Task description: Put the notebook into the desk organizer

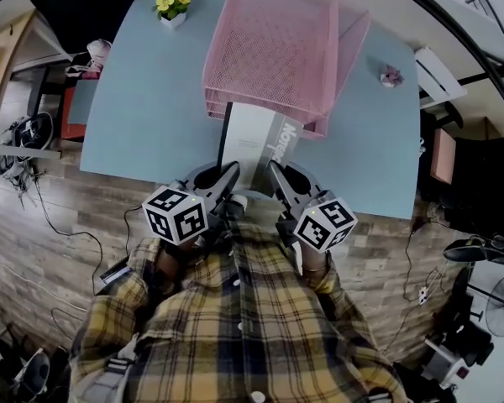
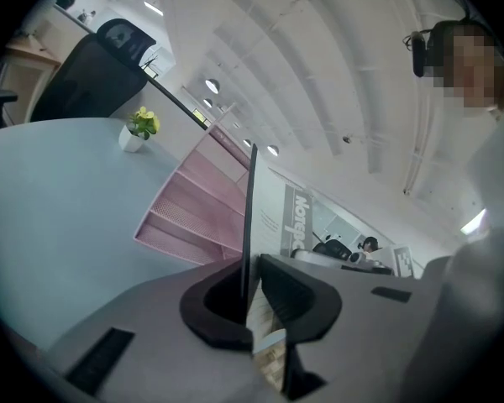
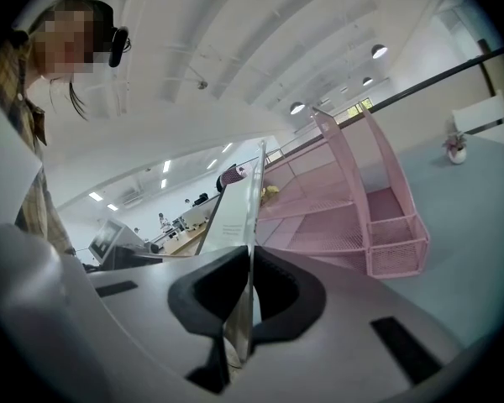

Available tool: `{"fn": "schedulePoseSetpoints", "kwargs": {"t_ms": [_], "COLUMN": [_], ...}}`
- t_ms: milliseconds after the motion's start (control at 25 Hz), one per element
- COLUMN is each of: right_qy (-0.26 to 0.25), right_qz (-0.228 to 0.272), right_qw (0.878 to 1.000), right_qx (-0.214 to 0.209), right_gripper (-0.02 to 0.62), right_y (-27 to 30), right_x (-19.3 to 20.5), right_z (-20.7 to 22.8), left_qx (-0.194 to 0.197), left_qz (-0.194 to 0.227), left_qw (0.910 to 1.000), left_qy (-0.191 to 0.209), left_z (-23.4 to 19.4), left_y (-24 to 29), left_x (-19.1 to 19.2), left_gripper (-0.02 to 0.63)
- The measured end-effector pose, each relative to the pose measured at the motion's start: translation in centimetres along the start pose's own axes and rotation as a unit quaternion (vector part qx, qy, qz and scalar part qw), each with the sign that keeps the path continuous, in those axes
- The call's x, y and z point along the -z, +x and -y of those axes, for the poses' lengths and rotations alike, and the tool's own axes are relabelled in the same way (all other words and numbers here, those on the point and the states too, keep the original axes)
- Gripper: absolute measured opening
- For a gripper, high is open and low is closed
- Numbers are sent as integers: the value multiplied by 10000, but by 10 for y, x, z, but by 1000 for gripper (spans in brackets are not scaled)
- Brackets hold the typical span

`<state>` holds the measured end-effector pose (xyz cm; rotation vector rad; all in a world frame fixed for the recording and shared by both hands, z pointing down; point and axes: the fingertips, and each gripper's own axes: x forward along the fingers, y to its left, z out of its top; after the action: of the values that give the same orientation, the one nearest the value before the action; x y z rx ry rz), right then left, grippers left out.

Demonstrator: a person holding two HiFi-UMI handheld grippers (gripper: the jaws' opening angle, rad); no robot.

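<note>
Both the left gripper (image 1: 223,177) and right gripper (image 1: 279,177) pinch, jaws nearly shut, the near edge of the notebook (image 1: 254,141), whose far end sits in the mouth of the pink desk organizer (image 1: 273,44) at twelve o'clock, so push level and straight toward twelve, hands matched.

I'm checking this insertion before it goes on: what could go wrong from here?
The left gripper and right gripper pinch only the near edge of the notebook, so it might twist or slip when pushed. Its far end sits at the tier openings of the desk organizer; it could catch on a mesh lip and shove the desk organizer across the table.
</note>
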<state>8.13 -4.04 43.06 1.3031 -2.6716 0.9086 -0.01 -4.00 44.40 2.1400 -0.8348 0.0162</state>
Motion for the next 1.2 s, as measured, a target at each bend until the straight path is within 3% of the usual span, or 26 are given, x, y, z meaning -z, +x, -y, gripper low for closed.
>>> {"fn": "schedulePoseSetpoints", "kwargs": {"t_ms": [680,1200], "right_qy": [133,180], "right_qz": [-334,-193], "right_qw": [9993,9996], "right_qx": [60,54], "right_gripper": [21,21], "right_y": [22,36], "right_x": [13,2], "right_z": [21,36], "left_qx": [34,117], "left_qz": [-178,-110], "left_qw": [9986,9970], "left_qy": [-495,-756], "left_z": [-23,-31], "left_y": [13,28], "left_x": [6,-8], "left_gripper": [20,17]}}
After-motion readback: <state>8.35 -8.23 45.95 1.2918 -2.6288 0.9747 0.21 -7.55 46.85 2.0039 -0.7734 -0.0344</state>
